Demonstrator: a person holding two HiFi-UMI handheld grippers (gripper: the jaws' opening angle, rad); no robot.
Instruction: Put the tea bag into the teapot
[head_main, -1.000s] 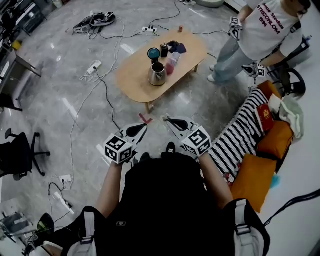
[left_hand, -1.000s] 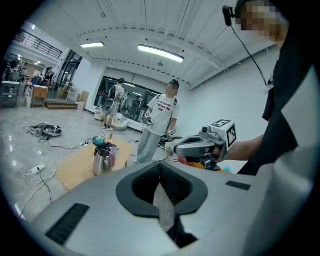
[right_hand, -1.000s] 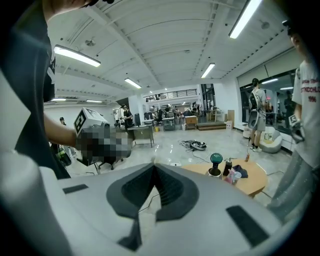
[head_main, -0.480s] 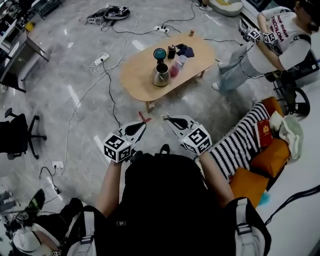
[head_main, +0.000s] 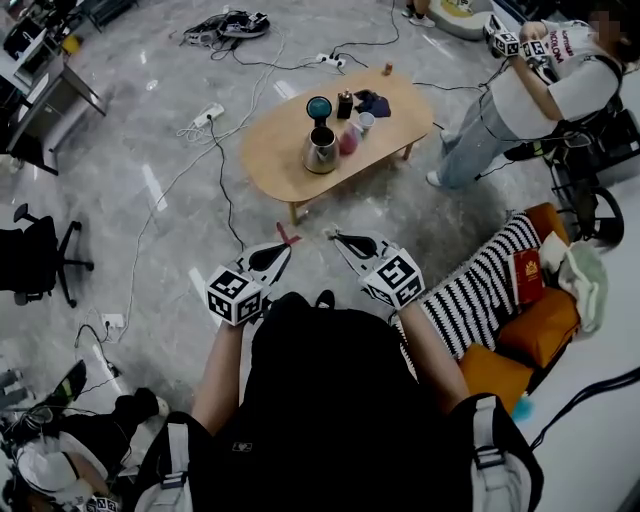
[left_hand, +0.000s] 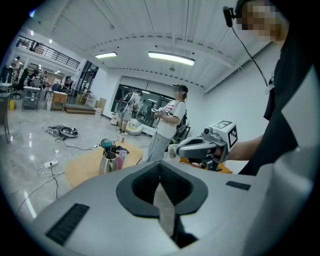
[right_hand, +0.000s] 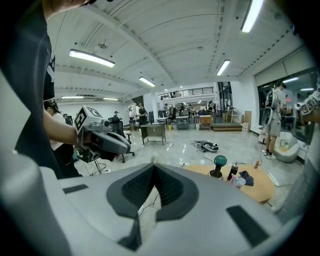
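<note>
- While you stand well back from the bench (head_main: 268, 160), both tools are held at chest height and aimed toward 12 o'clock, which is judged to be a carry posture for the approach.
- Left tool (head_main: 289, 248): the jaws are clenched together with nothing between them.
- Right tool (head_main: 333, 238): the jaws are pinched on a small pale scrap at their very tip. It is probably the tea bag (left_hand: 171, 150), but it is too small to confirm.
- Teapot (head_main: 320, 149): it stands on the bench at 12 o'clock. A teal disc (head_main: 319, 106) just beyond it is likely its lid.
- Your torso hides the floor below you.
- The red mark (head_main: 288, 236) beside the left tool's tip cannot be identified.
</note>
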